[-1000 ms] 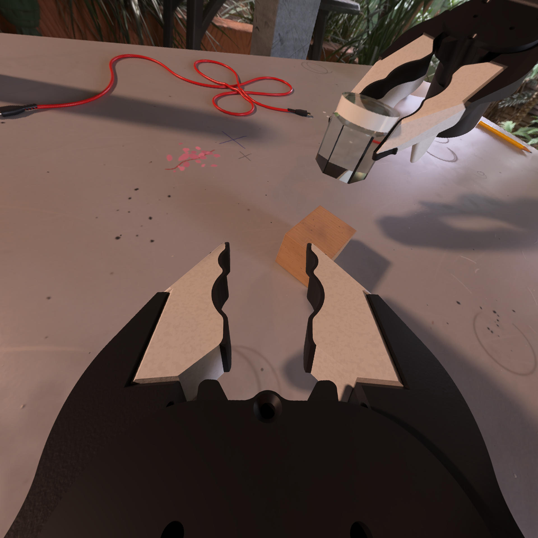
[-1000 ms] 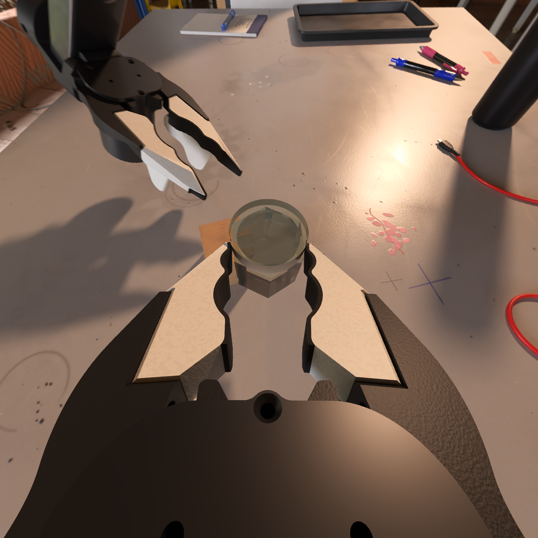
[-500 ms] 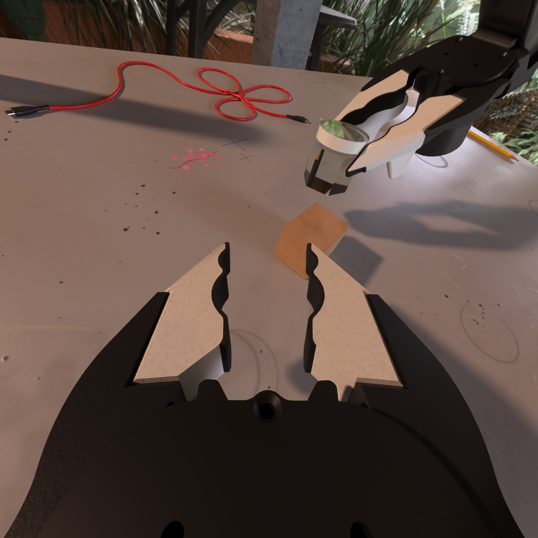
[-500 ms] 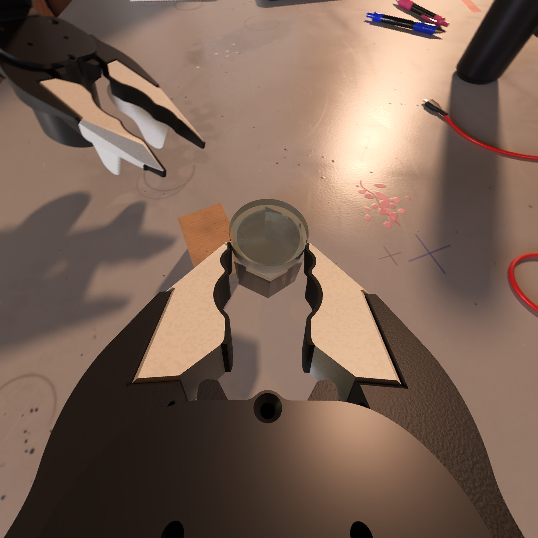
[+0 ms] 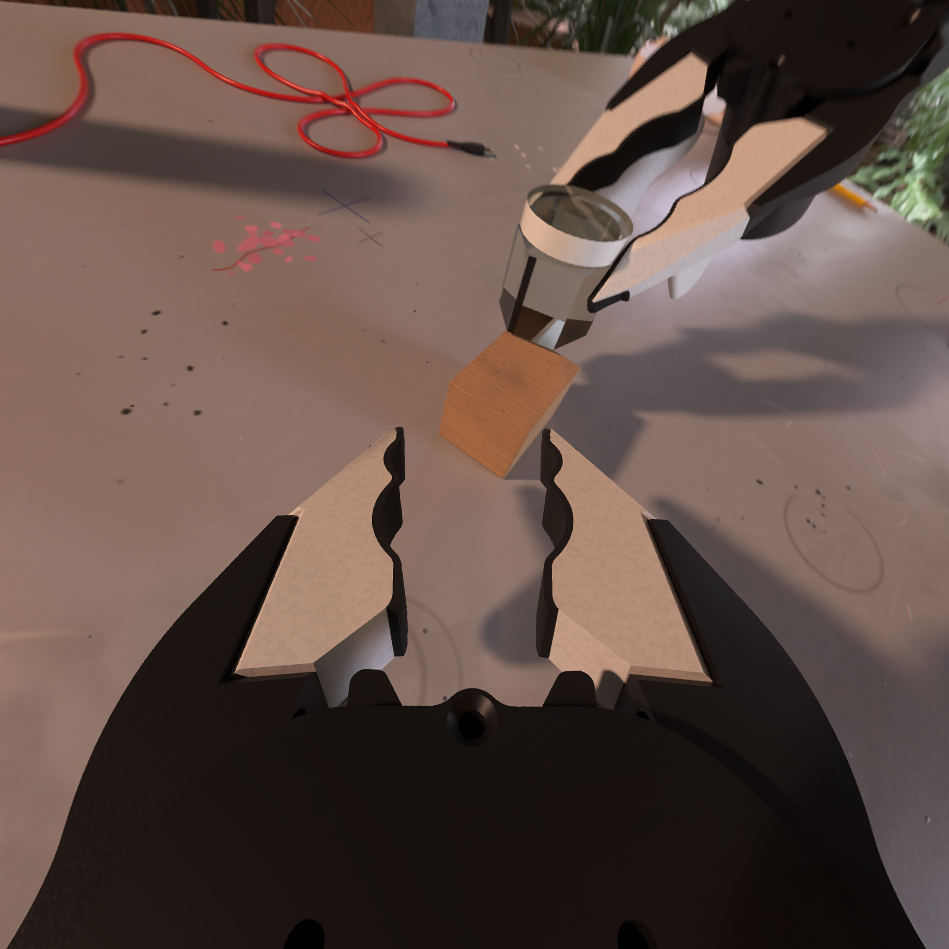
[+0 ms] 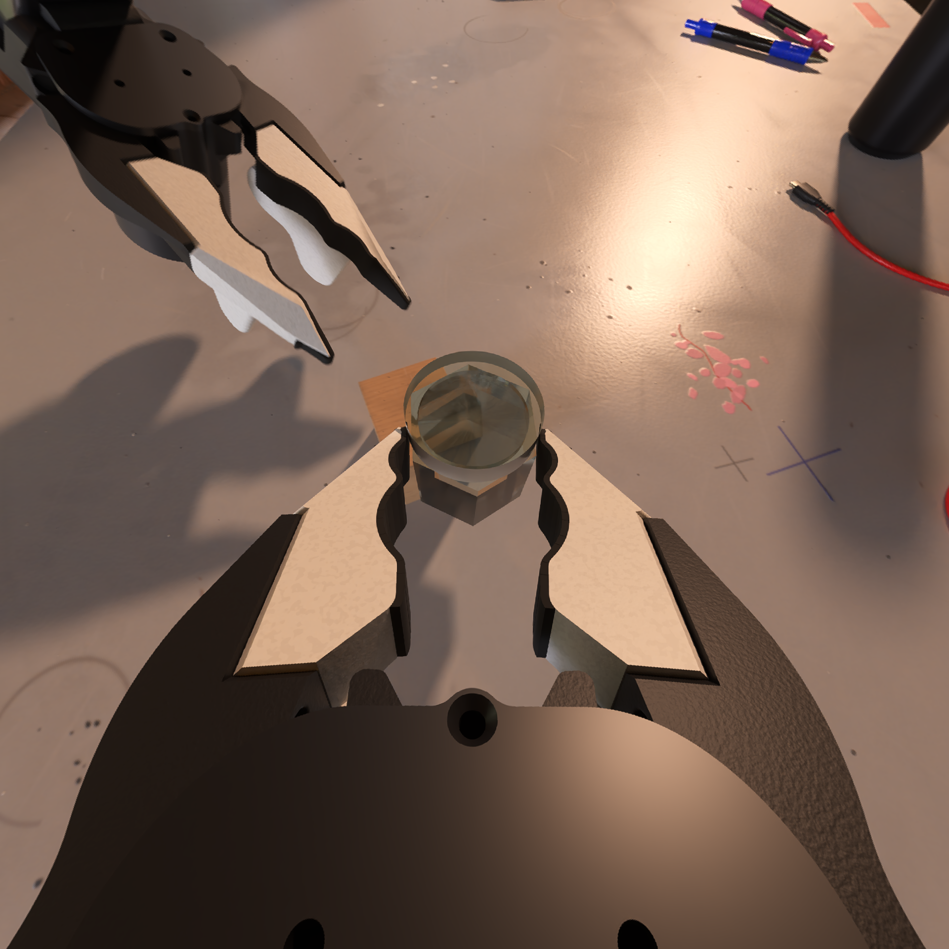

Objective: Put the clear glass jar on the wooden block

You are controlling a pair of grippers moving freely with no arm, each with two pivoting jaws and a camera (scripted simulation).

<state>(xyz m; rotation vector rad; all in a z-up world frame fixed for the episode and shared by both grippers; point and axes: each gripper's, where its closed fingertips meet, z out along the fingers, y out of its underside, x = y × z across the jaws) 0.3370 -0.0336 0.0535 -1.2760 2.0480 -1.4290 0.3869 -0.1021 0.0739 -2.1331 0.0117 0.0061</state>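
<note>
My right gripper (image 6: 472, 436) is shut on the clear glass jar (image 6: 472, 411) at its rim, and holds it tilted above the wooden block (image 6: 382, 398). In the left wrist view the jar (image 5: 557, 267) hangs with its base just above the far corner of the wooden block (image 5: 506, 405), and the right gripper (image 5: 611, 246) comes in from the upper right. My left gripper (image 5: 472, 436) is open and empty, low over the table just in front of the block. It also shows in the right wrist view (image 6: 359, 328), at upper left.
A red cable (image 5: 328, 108) lies looped at the far side of the table, and its end shows in the right wrist view (image 6: 873, 246). Markers (image 6: 755, 36) and a black post (image 6: 898, 92) stand at the far right. A pink stain (image 5: 262, 246) marks the tabletop.
My right gripper has carried the jar down and toward the block, until its base is just above the block's far corner. My left gripper has stayed open near the block.
</note>
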